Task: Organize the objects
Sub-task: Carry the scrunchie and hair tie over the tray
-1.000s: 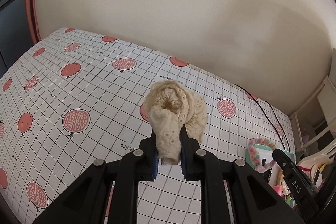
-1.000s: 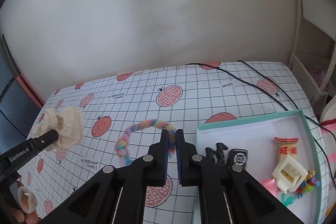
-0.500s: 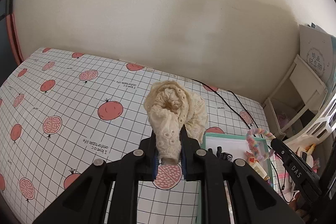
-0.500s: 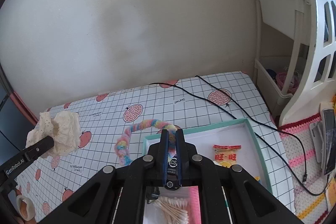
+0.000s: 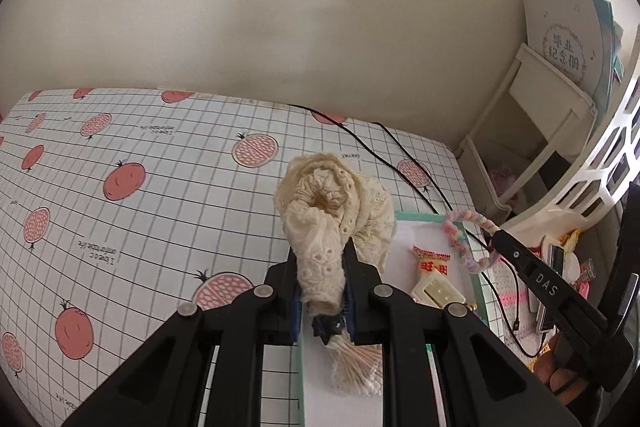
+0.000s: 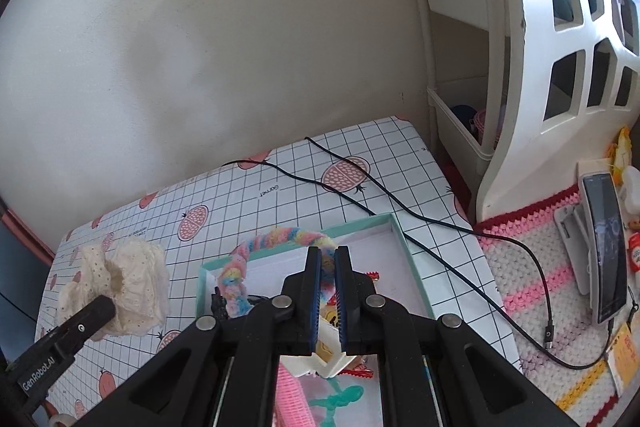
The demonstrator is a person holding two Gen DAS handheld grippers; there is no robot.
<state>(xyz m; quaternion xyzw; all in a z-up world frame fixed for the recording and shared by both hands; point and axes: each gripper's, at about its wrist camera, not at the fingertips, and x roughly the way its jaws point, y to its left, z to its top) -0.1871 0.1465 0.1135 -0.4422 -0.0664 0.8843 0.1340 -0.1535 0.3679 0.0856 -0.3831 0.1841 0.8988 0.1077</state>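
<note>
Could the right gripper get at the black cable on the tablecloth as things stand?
Probably not yet: the right gripper is shut on the rainbow headband, so it has no free fingers. The cable itself lies bare, nothing covering it.

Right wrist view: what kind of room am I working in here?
Probably a home bedroom or study corner. A plastic grid-pattern table cover printed with pomegranates lies against a plain cream wall, beside a white cut-out storage shelf, a crocheted pink-striped mat and a propped smartphone.
</note>
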